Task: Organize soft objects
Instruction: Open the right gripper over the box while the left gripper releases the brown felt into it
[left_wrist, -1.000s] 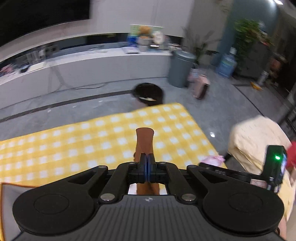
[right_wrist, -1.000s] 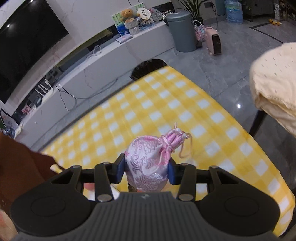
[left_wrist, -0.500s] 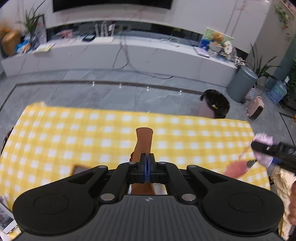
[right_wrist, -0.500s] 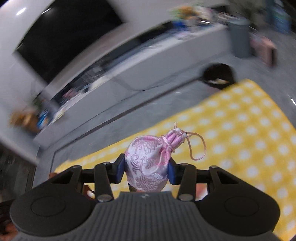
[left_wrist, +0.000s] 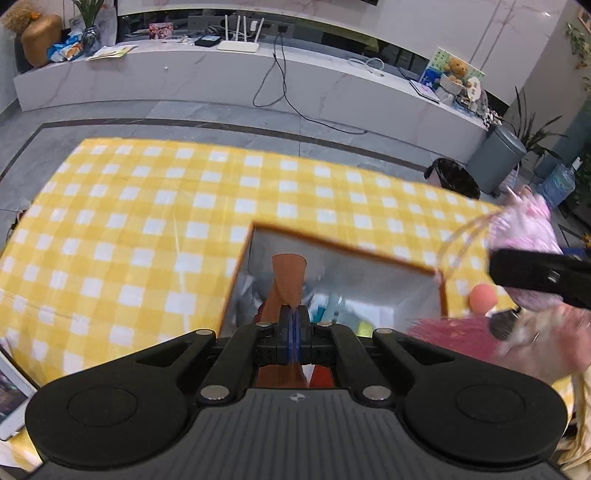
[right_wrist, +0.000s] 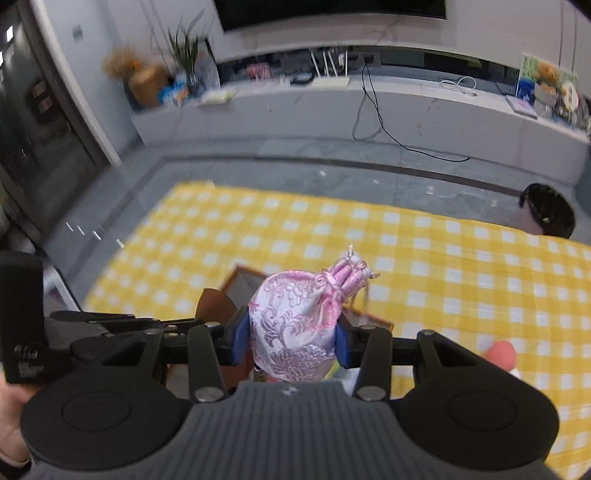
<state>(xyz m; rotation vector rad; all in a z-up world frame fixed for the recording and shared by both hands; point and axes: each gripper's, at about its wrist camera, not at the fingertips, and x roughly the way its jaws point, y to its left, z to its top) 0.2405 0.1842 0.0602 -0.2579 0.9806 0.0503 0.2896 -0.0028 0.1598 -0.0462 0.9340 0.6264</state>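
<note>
A: Left wrist view first. Room?

B: The worktop (left_wrist: 147, 221) in yellow check cloth is bare ahead and to the left of the left hand-held gripper (left_wrist: 293, 332); its far edge runs across the view with grey floor beyond. An open box (left_wrist: 424, 291) with an orange rim sits right under and ahead of the fingertips, its far rim and left wall showing. Stuff inside is blurred, can't name it.

A: Jaws?

B: Pressed together on a thin brown strip (left_wrist: 288, 280) that sticks out forward over the box opening, with more of it behind the pads.

A: Anything to the right?

B: The right hand-held gripper (left_wrist: 535, 278) comes in from the right edge, beside the box's right corner, with the pink pouch (left_wrist: 524, 229) blurred in it. A blurred pink tassel hangs nearby; I can't tell if it touches the rim.

A: Right wrist view.

B: The right hand-held gripper (right_wrist: 291, 339) is clamped on the pink pouch (right_wrist: 295, 325), pads on both sides, the tied neck pointing forward and up. The box (right_wrist: 243, 280) shows partly behind the pouch, just ahead of the fingertips. The left hand-held gripper (right_wrist: 207, 326) lies close on the left, the brown strip (right_wrist: 214, 306) at its tip. The worktop (right_wrist: 461, 277) is bare ahead and to the right; the far edge meets the floor.
</note>
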